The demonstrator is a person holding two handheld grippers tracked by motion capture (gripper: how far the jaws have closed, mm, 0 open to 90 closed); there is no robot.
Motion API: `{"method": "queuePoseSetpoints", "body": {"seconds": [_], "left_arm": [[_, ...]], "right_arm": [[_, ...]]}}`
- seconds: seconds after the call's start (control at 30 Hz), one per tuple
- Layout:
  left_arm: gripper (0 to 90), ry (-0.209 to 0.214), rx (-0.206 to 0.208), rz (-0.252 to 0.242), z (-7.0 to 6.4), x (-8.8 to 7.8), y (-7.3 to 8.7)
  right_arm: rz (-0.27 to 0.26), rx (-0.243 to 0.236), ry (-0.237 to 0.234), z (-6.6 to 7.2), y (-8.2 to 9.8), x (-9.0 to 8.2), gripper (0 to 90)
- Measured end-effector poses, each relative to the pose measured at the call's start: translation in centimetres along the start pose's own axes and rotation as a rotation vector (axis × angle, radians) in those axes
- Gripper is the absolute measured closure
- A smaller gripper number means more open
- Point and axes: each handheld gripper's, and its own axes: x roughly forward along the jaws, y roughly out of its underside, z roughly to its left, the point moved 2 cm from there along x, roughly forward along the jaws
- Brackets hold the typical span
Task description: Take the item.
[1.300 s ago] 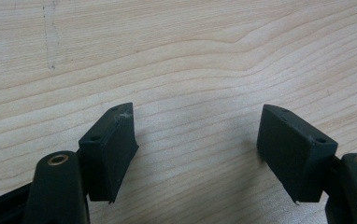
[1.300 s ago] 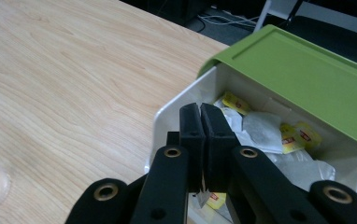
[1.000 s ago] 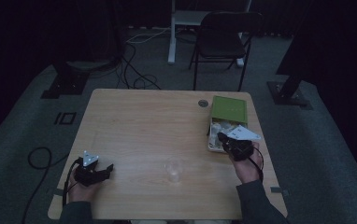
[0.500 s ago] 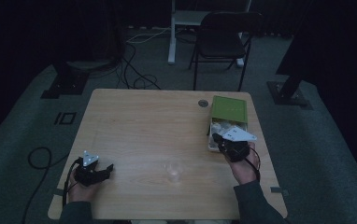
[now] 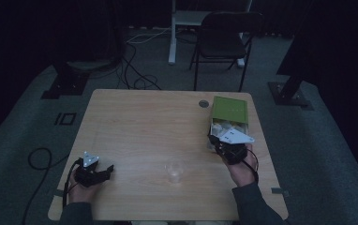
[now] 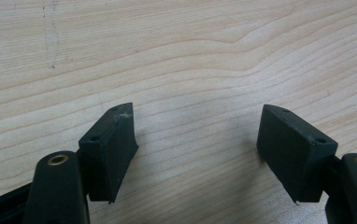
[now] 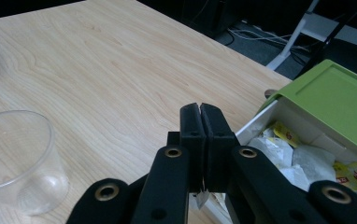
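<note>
Your right gripper [image 7: 200, 112] is clenched on a thin tea bag tab [image 7: 201, 198] just beside the open green box [image 7: 340, 88]; a jerk could slip it. Left gripper [image 6: 195, 135] rests released. One clear cup [image 7: 15, 158], one box, several sachets [image 7: 303, 163] inside

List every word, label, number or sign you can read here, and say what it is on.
No text reads clearly in any view.
Packets in the green box: yellow labels with red marks, too small and blurred to read.
Clear cup: no print visible.
Table: bare wood grain, no lettering.
Right tool and left tool: plain black, no markings.
</note>
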Motion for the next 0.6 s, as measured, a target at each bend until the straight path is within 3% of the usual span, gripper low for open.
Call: {"method": "queuePoseSetpoints", "body": {"seconds": [0.6], "left_arm": [[29.1,0.0,0.0,0.0,0.0,0.0,0.0]], "right_arm": [[-0.019,-0.006,-0.061,1.3,-0.6,0.0,89.0]]}}
